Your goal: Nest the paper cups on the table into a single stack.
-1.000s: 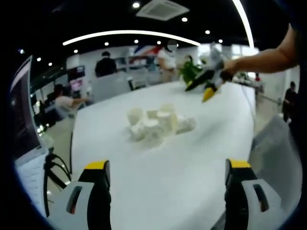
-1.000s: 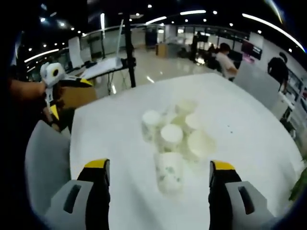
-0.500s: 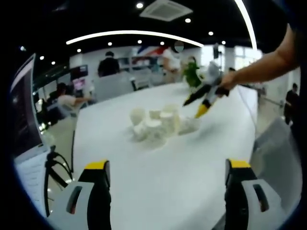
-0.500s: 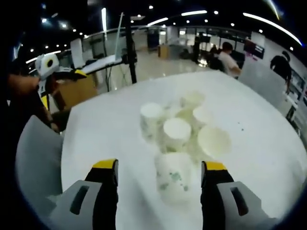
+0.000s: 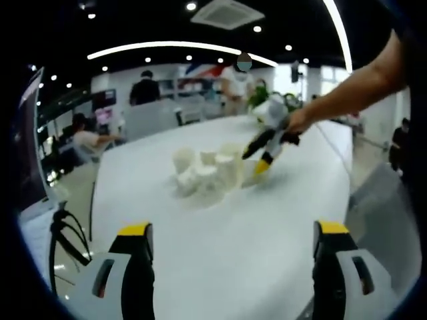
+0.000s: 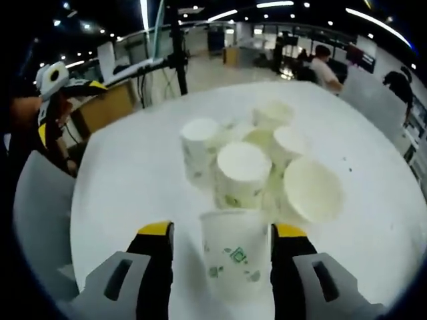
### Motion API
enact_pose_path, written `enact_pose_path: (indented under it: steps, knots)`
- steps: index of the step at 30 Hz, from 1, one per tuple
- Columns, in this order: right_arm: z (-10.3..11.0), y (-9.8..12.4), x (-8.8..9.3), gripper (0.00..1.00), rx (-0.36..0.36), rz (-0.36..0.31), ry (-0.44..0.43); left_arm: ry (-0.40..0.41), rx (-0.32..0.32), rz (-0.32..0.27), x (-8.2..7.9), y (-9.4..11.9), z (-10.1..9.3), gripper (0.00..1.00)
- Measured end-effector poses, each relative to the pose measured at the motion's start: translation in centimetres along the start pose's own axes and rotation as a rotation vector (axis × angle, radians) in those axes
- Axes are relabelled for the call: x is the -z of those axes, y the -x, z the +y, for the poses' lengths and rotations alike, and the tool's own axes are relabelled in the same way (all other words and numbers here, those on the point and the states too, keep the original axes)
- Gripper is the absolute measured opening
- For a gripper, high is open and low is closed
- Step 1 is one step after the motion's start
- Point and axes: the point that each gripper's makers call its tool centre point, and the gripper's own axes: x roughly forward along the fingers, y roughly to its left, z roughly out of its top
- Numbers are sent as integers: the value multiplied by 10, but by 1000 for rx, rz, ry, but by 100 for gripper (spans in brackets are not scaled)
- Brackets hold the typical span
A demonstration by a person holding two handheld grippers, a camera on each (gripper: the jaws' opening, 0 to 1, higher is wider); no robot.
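Note:
Several white paper cups [image 5: 207, 175] stand bunched together in the middle of a white table [image 5: 233, 227], most of them upside down [image 6: 241, 170]. One cup with green print [image 6: 233, 257] lies apart from the bunch, between the jaws of my right gripper [image 6: 223, 230]. Those jaws stand close on either side, with a gap still visible on the left. In the left gripper view, a hand holds the right gripper [image 5: 257, 160] down at the right side of the cups. My left gripper [image 5: 233, 229] is open with nothing in it, well short of the cups.
Grey chair backs stand at the table edge [image 5: 380, 200] [image 6: 37, 220]. A black stand [image 5: 60, 233] and a screen are at the left. People sit and stand at desks behind. The left gripper [image 6: 67, 107] appears at the far left, in a hand.
The right gripper has come down and forward onto the cups, and its jaws have narrowed around the lying printed cup. The left gripper has stayed about where it was, still open.

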Motion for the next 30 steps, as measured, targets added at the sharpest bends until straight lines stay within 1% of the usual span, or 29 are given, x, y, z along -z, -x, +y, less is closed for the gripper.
enact_pose_path:
  steps: [2,5,7,8,9,11,13,15,16,17,19,20,23,28,30]
  knots:
    - [-1,-2,1,56,0,4,-15,-2,-3,-5,5,0,0,99]
    - [1,-8,7,57,-23,20,-55,15,-4,-3,20,0,-1,99]
    - [0,-11,6,57,-8,21,-47,-2,-12,7,29,1,-2,99]
    - [-1,-11,4,56,-3,15,-46,3,-6,3,29,2,-4,99]
    - [0,-12,2,55,-3,10,-47,15,4,-20,26,4,-6,99]
    - [2,-15,2,54,-5,17,-38,-8,5,-42,23,6,-6,99]
    - [0,-18,8,50,11,41,-12,-12,7,-43,22,7,-5,99]
    - [-2,-17,10,41,31,51,2,-16,2,-43,20,6,-3,99]
    - [-2,-16,7,42,35,27,-1,-17,1,-42,19,7,-2,99]
    - [-2,-15,7,41,34,31,-1,-16,2,-44,18,7,-2,99]
    - [-2,-14,6,41,37,18,0,-19,6,-66,14,8,-2,99]
    - [-3,-13,6,40,38,13,3,-19,5,-67,13,8,-2,99]
    - [-4,-7,2,40,50,-13,2,-7,-3,-29,19,7,1,99]
    - [-1,0,-7,39,46,-76,14,22,1,-52,15,7,1,99]
    - [0,5,-10,39,48,-94,16,18,-2,-49,14,7,2,99]
